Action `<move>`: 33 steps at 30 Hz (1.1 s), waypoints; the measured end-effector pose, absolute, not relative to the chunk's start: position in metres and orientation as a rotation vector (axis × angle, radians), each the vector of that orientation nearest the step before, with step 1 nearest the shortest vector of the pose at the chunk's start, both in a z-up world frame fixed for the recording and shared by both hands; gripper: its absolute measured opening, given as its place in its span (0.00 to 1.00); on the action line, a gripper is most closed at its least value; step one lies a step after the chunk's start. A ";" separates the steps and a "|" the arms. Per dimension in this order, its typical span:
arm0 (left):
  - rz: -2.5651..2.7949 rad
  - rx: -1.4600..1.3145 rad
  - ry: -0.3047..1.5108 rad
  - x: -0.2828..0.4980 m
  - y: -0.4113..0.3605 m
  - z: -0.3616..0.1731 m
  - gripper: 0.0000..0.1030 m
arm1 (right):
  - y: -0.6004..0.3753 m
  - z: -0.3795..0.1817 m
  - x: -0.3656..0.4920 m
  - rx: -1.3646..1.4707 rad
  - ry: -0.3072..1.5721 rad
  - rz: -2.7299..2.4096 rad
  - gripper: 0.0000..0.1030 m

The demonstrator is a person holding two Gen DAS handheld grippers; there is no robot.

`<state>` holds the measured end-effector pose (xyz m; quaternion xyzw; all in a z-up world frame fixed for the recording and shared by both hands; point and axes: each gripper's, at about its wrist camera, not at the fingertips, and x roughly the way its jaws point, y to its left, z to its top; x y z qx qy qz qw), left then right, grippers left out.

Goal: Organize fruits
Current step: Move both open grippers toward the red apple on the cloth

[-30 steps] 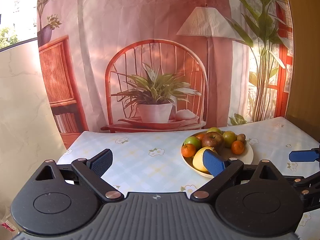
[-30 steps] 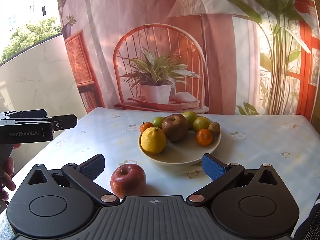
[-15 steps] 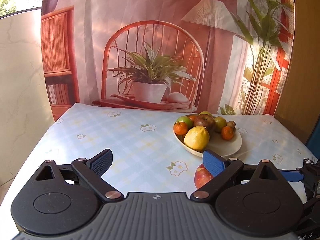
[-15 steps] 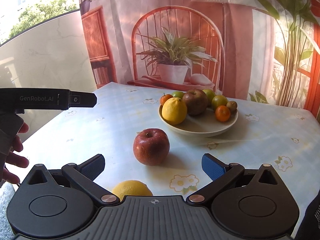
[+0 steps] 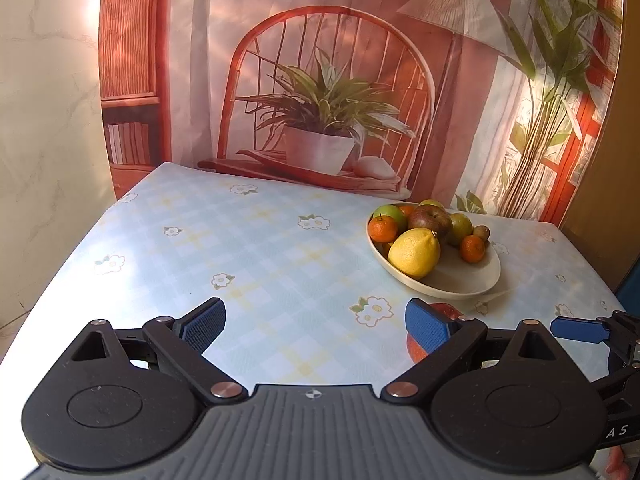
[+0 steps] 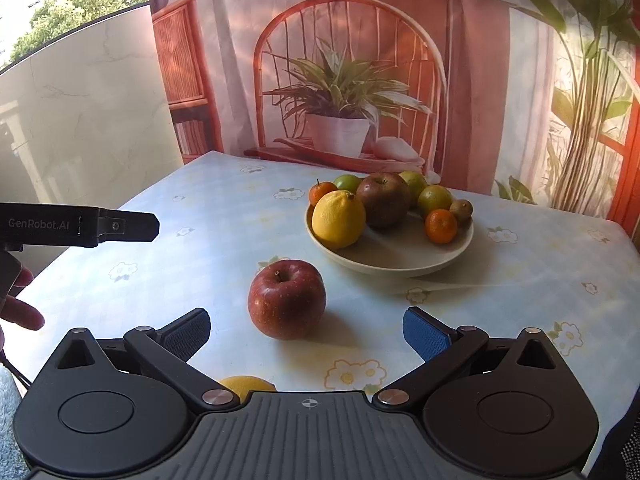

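A red apple (image 6: 287, 299) is seen standing upright, stem up, on the flowered tablecloth (image 6: 224, 240), just in front of the cream bowl (image 6: 390, 262) and apart from it. In the bowl a large lemon (image 6: 338, 219) is set at the near left rim, with a dark red apple (image 6: 383, 199) behind it, green fruits (image 6: 434, 199) at the back, two small oranges (image 6: 440, 225) and a small brown fruit (image 6: 461, 210) to the right. A second lemon (image 6: 244, 386) lies on the cloth nearer than the red apple, mostly hidden by the gripper body.

The right gripper (image 6: 307, 334) is held with its jaws wide apart and empty, the red apple lying just beyond and between its blue pads. The left gripper (image 5: 316, 326) is likewise spread open and holds nothing, over bare cloth to the left of the bowl; in the left wrist view the red apple is partly covered by its right pad. A hand (image 6: 16, 304) is seen at the left edge of the right wrist view. A printed backdrop (image 6: 348, 80) with a chair and a potted plant hangs behind the bowl.
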<state>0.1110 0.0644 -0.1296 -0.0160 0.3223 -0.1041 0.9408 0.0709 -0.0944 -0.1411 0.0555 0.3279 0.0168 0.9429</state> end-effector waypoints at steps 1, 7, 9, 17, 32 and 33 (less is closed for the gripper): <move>-0.214 -0.027 0.654 0.113 0.063 -0.129 0.95 | -0.098 -0.141 0.076 0.112 0.672 0.039 0.99; -0.219 0.020 0.671 0.125 0.050 -0.134 0.89 | -0.102 -0.149 0.104 0.062 0.695 0.074 0.98; -0.228 0.026 0.679 0.129 0.048 -0.137 0.88 | -0.100 -0.152 0.113 0.031 0.710 0.084 0.98; -0.286 0.052 0.736 0.150 0.036 -0.148 0.81 | -0.093 -0.164 0.138 0.018 0.802 0.183 0.89; -0.504 0.104 0.832 0.172 -0.001 -0.169 0.62 | -0.091 -0.179 0.150 0.028 0.880 0.244 0.72; -0.509 0.096 0.833 0.173 -0.002 -0.170 0.62 | -0.090 -0.180 0.150 0.029 0.884 0.246 0.71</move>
